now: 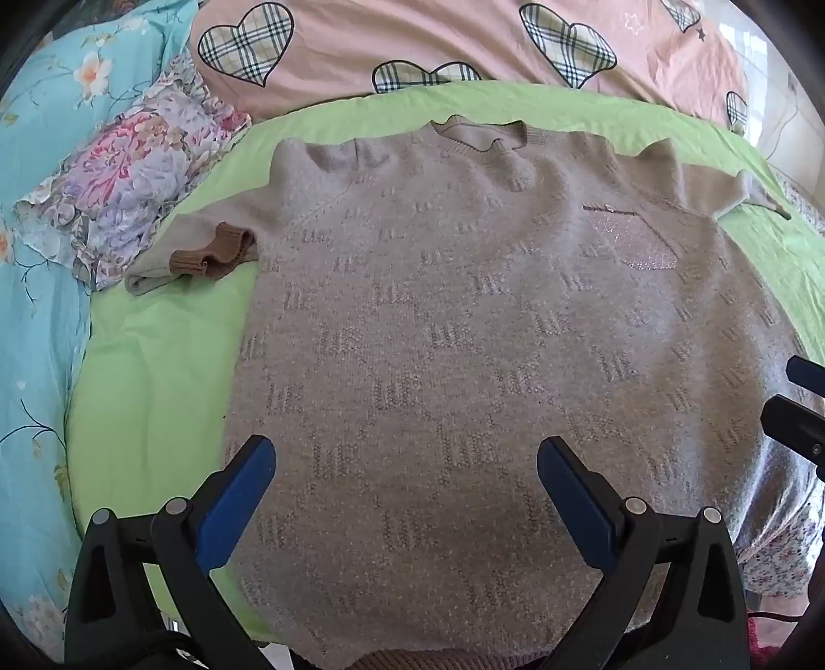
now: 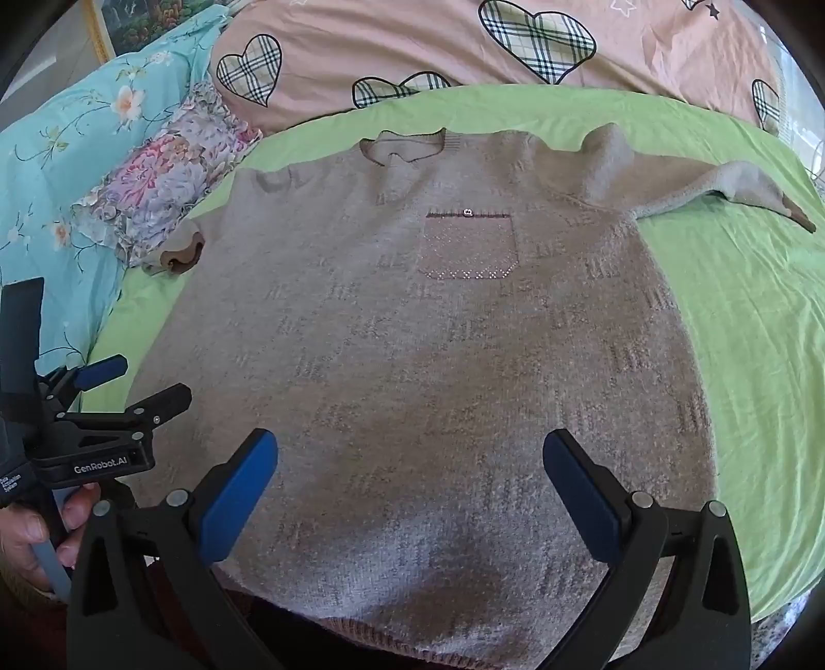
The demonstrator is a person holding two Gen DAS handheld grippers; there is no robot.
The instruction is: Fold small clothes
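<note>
A taupe knit sweater (image 1: 464, 335) lies flat, front up, on a green sheet (image 1: 154, 371), collar at the far side and hem toward me. It has a sparkly chest pocket (image 2: 466, 247). Its left sleeve is bunched, with a brown cuff (image 1: 206, 255). Its right sleeve (image 2: 722, 185) stretches out to the right. My left gripper (image 1: 407, 458) is open and empty above the lower left part of the sweater. My right gripper (image 2: 410, 453) is open and empty above the lower middle. The left gripper also shows in the right wrist view (image 2: 134, 386).
A pink quilt with plaid hearts (image 1: 464, 46) lies beyond the collar. A floral pillow (image 1: 129, 175) and a turquoise floral blanket (image 1: 41, 309) sit at the left. The green sheet (image 2: 747, 361) runs bare to the right of the sweater.
</note>
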